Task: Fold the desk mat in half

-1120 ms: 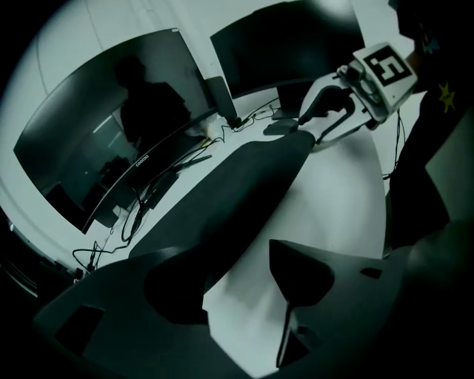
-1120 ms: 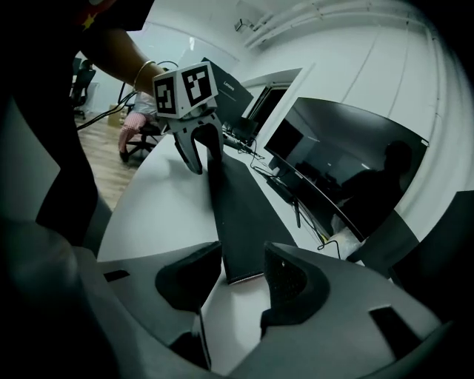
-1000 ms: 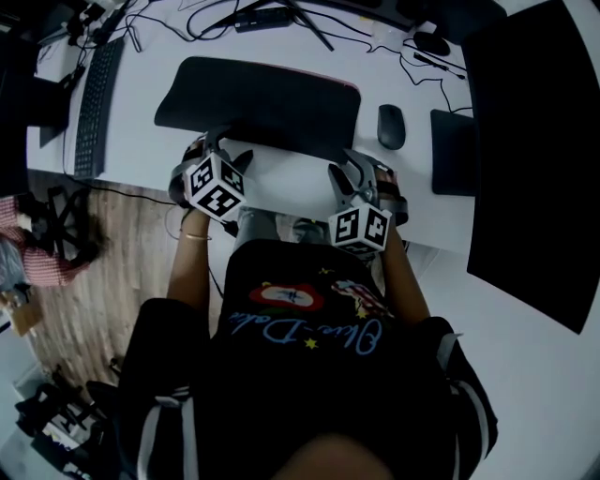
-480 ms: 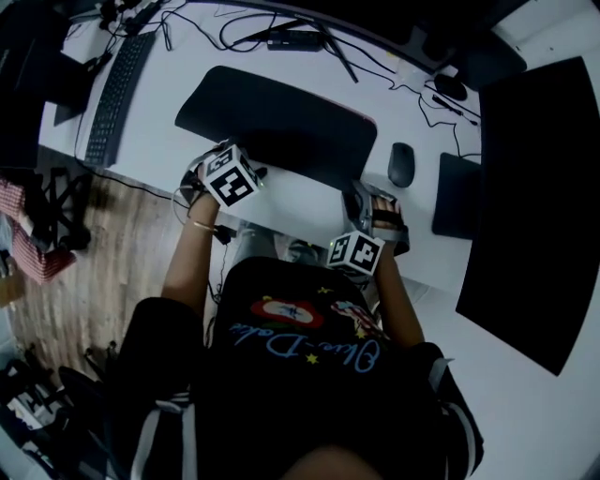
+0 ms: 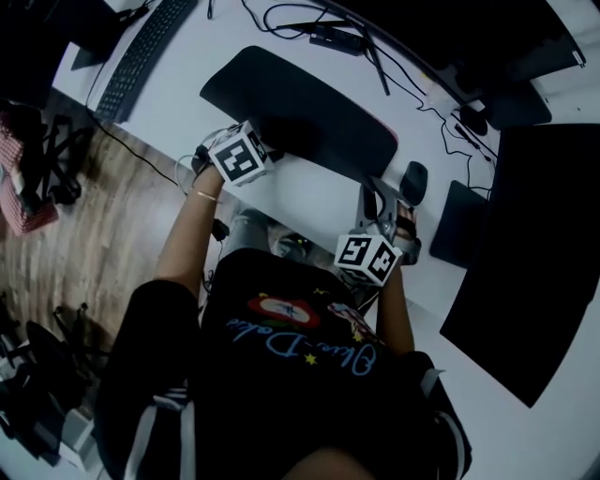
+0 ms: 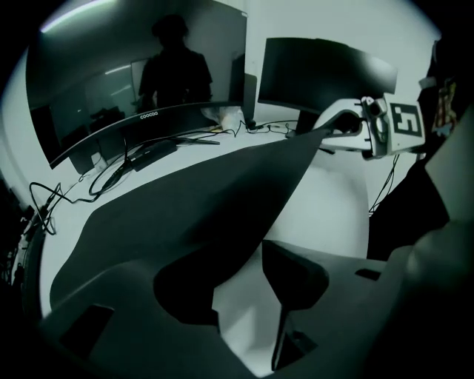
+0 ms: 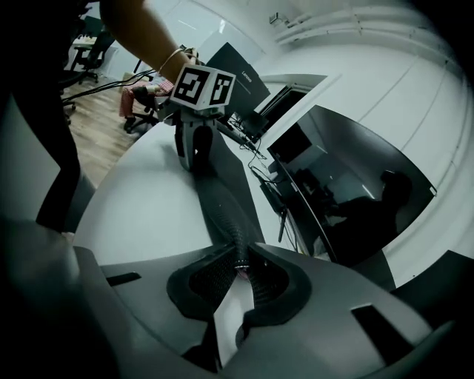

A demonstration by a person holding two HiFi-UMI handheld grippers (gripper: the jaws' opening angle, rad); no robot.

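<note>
The black desk mat [image 5: 300,112] lies flat on the white desk [image 5: 309,183]. My left gripper [image 5: 265,142] is at the mat's near left corner. In the left gripper view its jaws [image 6: 241,281] are closing, with white desk still showing in the gap and the mat's edge [image 6: 222,192] beside the left pad. My right gripper [image 5: 377,202] is at the near right corner. In the right gripper view its jaws [image 7: 238,270] are closing onto the mat's edge [image 7: 222,215], which rises into them and is pinched between the pads.
A keyboard [image 5: 141,56] lies at the far left of the desk and a mouse [image 5: 413,181] sits just right of the mat. Cables [image 5: 319,28] and a curved monitor [image 6: 111,111] are behind the mat. A dark pad [image 5: 459,225] and a large black panel [image 5: 534,272] are on the right.
The two grippers have spread apart along the mat's near edge toward its corners. The right jaws have closed on the edge. The head view has swung round.
</note>
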